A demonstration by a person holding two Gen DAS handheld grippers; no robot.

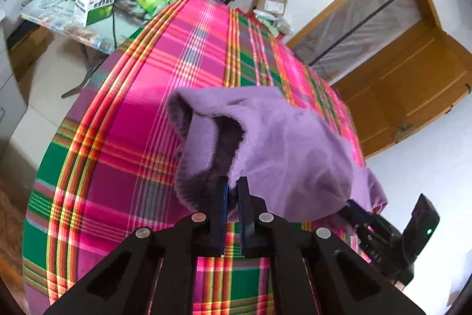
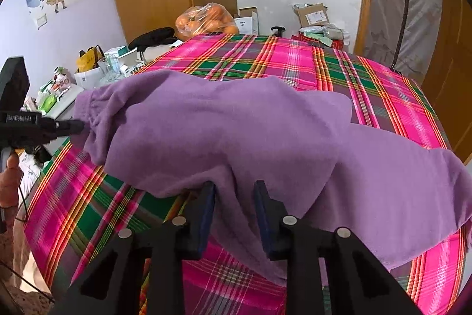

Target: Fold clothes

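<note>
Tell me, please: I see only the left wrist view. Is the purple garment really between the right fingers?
Observer: Yes. In the right wrist view a fold of the purple garment hangs between the fingers of the right gripper. They stand apart, and I cannot tell whether they press it.
Operator: How much cloth lies beyond that gripper?
Observer: A wide part spreads to the right and rests on the plaid tablecloth.
Operator: And my own end?
Observer: Seen from the side, the left gripper pinches a gathered end, lifted above the tablecloth.
</note>
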